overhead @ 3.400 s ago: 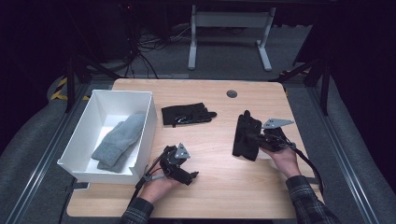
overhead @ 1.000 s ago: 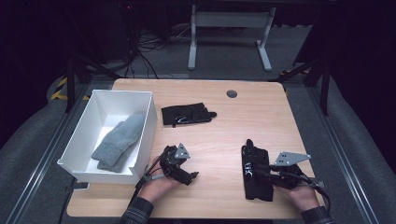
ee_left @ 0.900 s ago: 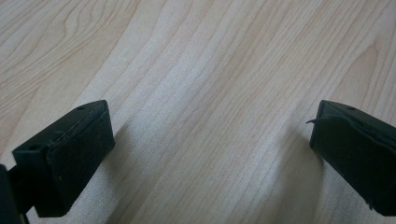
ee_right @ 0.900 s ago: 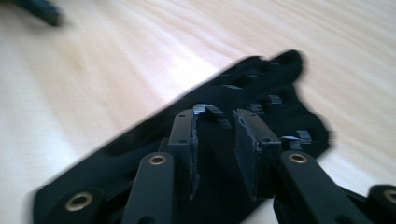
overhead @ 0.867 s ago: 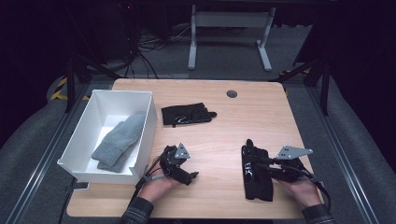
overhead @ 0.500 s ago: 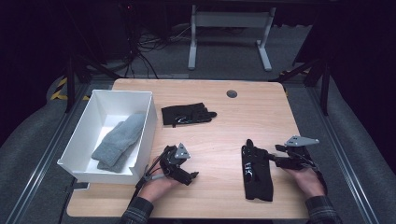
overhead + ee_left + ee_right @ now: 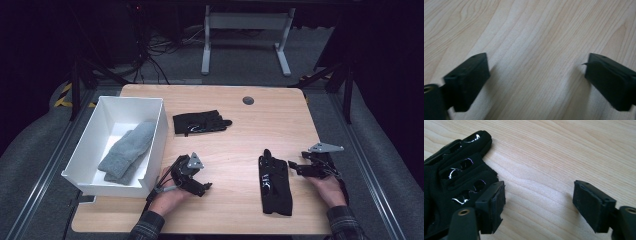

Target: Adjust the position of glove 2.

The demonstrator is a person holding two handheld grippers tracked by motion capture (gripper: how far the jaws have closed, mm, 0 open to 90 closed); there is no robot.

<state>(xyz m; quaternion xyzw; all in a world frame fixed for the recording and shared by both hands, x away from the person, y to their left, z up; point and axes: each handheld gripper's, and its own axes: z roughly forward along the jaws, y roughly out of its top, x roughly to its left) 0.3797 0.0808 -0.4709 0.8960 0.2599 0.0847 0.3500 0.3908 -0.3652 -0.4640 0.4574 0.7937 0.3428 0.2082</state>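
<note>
Two black gloves lie on the table [image 7: 280, 115], and the near glove [image 7: 274, 182] is beside the right gripper [image 7: 296, 168]. Its long axis runs from the person's edge toward the far side, fingers pointing away and cuff nearest the person. The far glove [image 7: 201, 121] lies crosswise, fingers pointing right, near the white box [image 7: 155, 135], which holds a grey sock [image 7: 127, 151].

The right gripper sits just right of the near glove's fingers. Its jaws have just been opening and stand wide apart with only bare wood between them; nothing is held. The left gripper [image 7: 202, 186] rests by the box's near corner, jaws apart and empty, having just closed a little.

The tabletop is pale wood with a dark round grommet [image 7: 248, 100] near the far edge. Grey carpet surrounds the table, a white desk frame [image 7: 245, 30] stands behind, and the room is dark.

Close up, the right gripper view shows glossy patches on the glove's fingers [image 7: 461, 165] and one jaw just beside the glove's edge. The left gripper view shows wood grain [image 7: 536, 50] between its jaws.
</note>
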